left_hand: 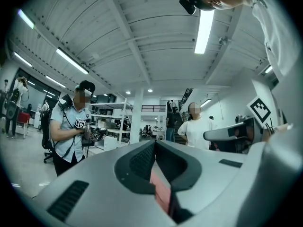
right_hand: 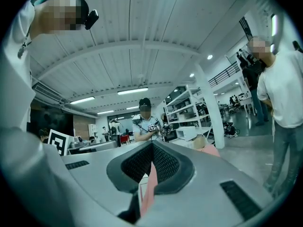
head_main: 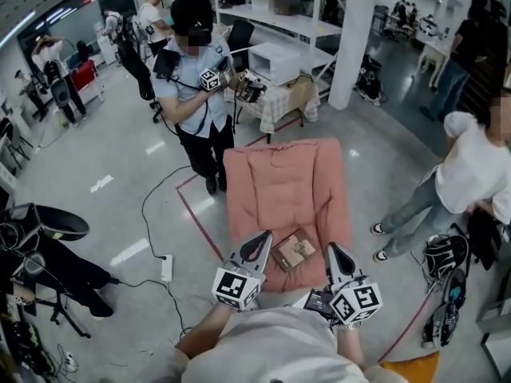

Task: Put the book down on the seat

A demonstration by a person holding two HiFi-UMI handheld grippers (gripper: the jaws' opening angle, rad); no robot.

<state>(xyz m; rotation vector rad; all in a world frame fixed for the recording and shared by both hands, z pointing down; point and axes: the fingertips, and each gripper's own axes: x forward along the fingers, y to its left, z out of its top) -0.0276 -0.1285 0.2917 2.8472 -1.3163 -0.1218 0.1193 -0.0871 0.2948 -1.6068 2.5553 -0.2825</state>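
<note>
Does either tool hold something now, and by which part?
Nothing is held: the left tool and right tool are shut and empty; the book lies free on the pink seat.

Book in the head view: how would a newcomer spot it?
Find the big pink padded fabric seat in the middle of the grey floor. On its nearer end lies a small flat brown rectangular book. It is the only thing resting on the pink cushion.

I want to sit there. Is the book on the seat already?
On it. The book lies flat on the pink seat, as the head view shows.
</note>
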